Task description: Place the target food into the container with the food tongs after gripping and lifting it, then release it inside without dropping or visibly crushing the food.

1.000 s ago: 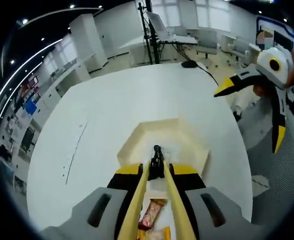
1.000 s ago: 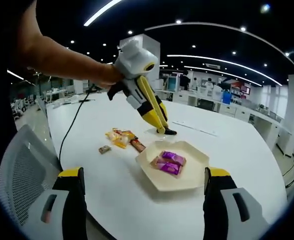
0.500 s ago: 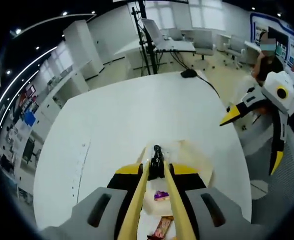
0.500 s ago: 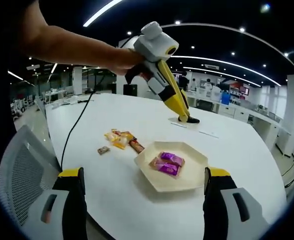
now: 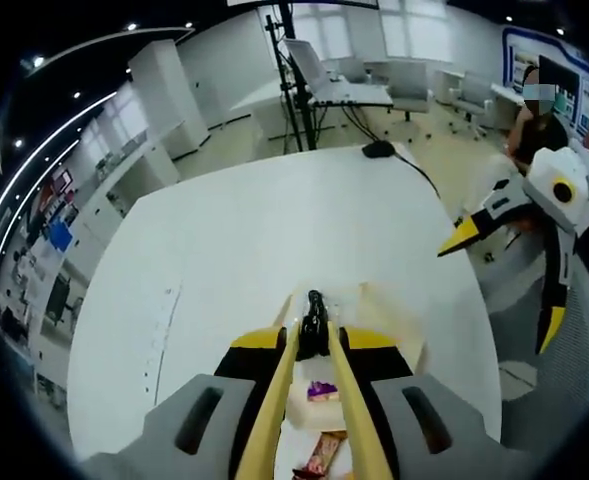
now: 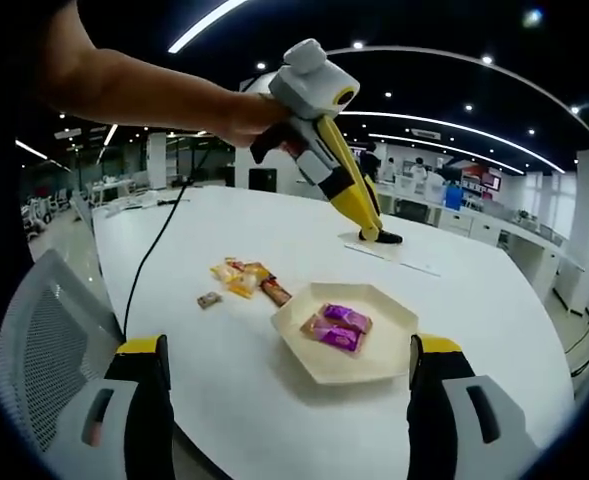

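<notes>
Purple-wrapped snacks [image 6: 346,317], two or three of them, lie inside the pale hexagonal tray [image 6: 379,358] on the white table [image 6: 224,350]. More wrapped snacks [image 6: 242,277] sit in a loose cluster on the table beside the tray, with one small brown piece [image 6: 209,299] lying a little apart from them.

In the right gripper view, the left gripper [image 6: 386,238] is raised above and beyond the tray, well apart from all the food. It holds long yellow food tongs [image 6: 349,190] with dark tips. The tips are together and nothing is visible between them. In the left gripper view, the tongs [image 5: 312,400] run up the centre between that gripper's own jaws, which are clamped on the tong arms. One purple snack [image 5: 321,390] and a reddish wrapper [image 5: 323,452] show beneath the tong arms, behind the tips.

The right gripper [image 6: 289,400] has its jaws spread wide with nothing between them. The tray lies ahead, between the two jaws, and the loose cluster lies ahead to the left.

Judgement: the tongs appear to be between picks, with at least part of the food already placed. The next pick calls for:
- lowering the tips over one loose snack
- opening only wide enough to span the wrapper
- closing gently on its long sides
- lifting straight up
- letting go low inside the tray

Risk: a wrapper may slip from the narrow tips.
</notes>
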